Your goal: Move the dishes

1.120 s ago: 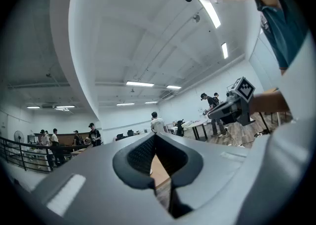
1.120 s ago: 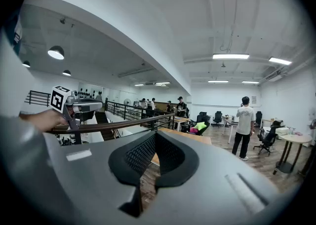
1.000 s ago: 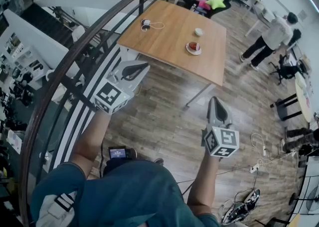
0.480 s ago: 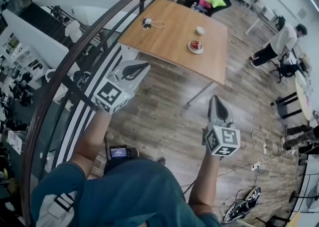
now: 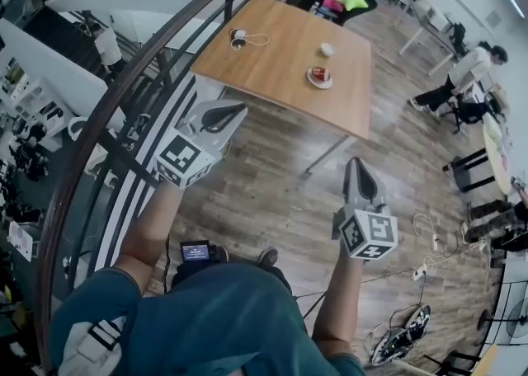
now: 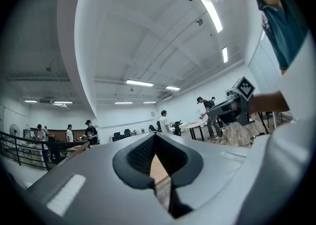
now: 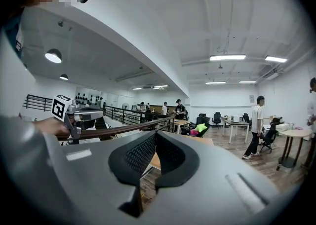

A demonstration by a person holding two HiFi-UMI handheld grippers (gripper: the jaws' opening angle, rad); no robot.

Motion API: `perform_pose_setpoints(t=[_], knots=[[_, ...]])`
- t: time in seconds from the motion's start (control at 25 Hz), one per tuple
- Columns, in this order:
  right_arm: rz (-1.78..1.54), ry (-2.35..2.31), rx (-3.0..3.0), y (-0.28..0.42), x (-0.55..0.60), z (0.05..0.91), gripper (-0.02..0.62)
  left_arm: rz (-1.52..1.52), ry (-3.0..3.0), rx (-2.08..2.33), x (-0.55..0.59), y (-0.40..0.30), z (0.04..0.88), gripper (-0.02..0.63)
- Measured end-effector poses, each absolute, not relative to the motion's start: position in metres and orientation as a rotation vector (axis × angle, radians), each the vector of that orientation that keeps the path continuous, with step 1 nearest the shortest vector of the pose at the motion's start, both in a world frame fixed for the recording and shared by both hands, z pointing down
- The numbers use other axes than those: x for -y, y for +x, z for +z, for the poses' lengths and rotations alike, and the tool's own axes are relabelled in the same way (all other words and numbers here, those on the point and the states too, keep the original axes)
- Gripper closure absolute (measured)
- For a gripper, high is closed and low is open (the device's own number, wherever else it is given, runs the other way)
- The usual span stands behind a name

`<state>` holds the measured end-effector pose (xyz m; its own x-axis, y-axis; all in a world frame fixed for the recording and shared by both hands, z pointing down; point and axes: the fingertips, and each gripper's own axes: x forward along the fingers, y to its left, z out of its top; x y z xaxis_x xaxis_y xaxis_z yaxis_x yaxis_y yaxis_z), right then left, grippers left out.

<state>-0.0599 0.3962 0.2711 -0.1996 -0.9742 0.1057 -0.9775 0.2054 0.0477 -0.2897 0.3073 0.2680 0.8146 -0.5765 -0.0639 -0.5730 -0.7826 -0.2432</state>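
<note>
left tongs, right tongs closed (empty); dishes on table

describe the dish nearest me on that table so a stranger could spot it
Find the big wooden table standing on the plank floor ahead. Toward its right side sits a small plate. It alone holds something red; the white cup beyond it is plain.

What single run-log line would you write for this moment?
left tongs: shut, empty | right tongs: shut, empty | plate, white cup: on wooden table, untouched

Handrail, grn star cushion, bystander
</note>
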Motion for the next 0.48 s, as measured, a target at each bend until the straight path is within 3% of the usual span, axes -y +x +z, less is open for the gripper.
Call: perform_pose_setpoints(t=[0.48], knots=[[0.104, 1.87, 2.439, 0.004, -0.317, 0.288, 0.585, -0.12, -2.715, -0.974, -0.251, -0.243, 0.28, 0.609]])
